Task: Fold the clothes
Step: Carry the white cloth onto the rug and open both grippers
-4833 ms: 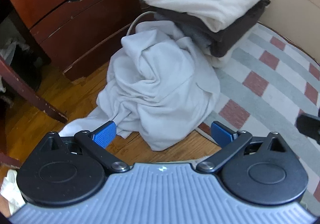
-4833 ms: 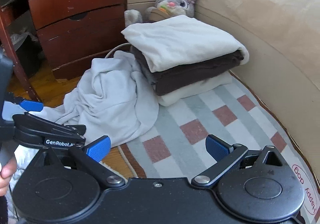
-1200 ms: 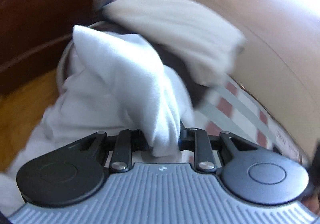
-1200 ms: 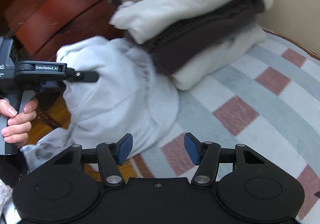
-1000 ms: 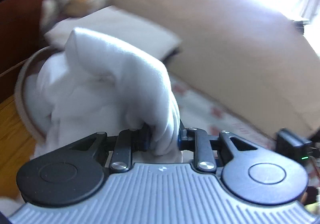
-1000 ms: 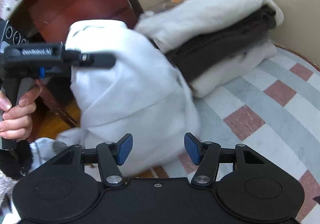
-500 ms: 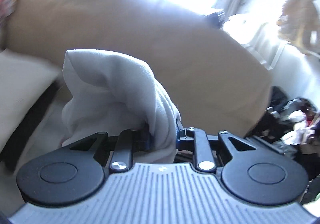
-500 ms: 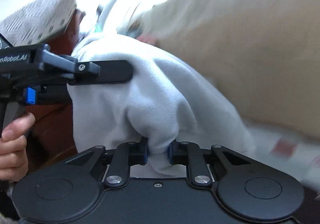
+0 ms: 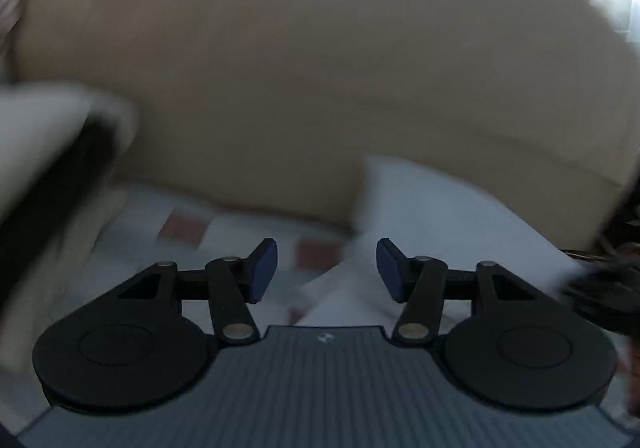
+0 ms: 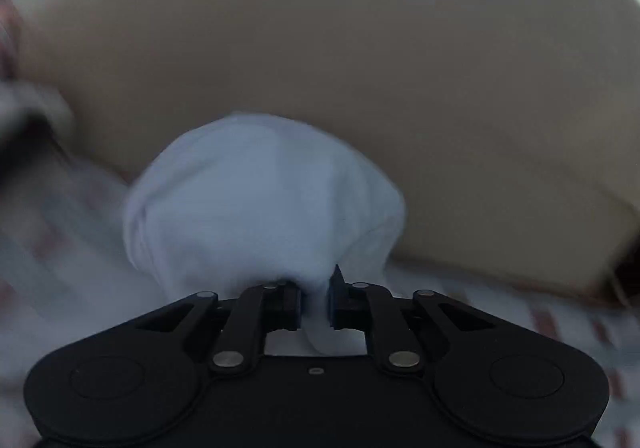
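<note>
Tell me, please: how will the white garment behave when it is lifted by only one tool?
Likely floppy: the white garment bulges and droops around the right tool, whose closing jaws pinch one fold. It seems light, since that small pinch carries the bunch. The opening left tool presses nothing, so the free part will probably sag onto the checked rug.

A tan upholstered sofa side [image 9: 320, 68] fills the blurred background above a checked rug [image 9: 180, 224], daylight at top right
</note>
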### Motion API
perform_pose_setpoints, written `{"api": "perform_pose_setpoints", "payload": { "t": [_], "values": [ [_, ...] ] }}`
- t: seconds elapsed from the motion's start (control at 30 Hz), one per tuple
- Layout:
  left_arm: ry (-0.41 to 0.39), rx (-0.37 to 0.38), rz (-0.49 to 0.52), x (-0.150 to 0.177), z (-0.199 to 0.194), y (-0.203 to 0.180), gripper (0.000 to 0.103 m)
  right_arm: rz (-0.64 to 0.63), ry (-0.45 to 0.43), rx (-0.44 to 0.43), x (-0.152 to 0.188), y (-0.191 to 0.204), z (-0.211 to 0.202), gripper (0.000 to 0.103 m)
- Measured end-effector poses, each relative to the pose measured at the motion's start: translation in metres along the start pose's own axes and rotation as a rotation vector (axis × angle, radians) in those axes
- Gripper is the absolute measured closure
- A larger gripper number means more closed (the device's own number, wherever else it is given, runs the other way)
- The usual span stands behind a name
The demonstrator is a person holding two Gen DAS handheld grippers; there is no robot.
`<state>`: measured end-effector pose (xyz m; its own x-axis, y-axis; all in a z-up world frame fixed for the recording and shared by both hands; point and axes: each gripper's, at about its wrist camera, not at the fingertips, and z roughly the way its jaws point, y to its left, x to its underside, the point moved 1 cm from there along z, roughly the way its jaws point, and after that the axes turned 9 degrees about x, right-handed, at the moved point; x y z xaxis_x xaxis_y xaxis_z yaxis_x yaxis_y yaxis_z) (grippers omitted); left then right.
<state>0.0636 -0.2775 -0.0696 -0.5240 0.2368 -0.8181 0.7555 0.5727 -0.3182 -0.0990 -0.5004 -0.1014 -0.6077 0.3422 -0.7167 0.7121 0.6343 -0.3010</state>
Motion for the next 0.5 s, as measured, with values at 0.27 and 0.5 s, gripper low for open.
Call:
{"api": "perform_pose_setpoints", "payload": {
  "t": [0.27,0.5],
  "values": [
    [0.395,-0.101,0.002,0.047,0.078,0.039,0.038,0.035,0.19,0.222,0.051,-0.051,0.035,0.092],
    [0.331,0.133,-0.091,0.034,0.057,0.019,0.059,-0.086,0.136,0.334,0.05,-0.045,0.004,0.091]
  ]
}}
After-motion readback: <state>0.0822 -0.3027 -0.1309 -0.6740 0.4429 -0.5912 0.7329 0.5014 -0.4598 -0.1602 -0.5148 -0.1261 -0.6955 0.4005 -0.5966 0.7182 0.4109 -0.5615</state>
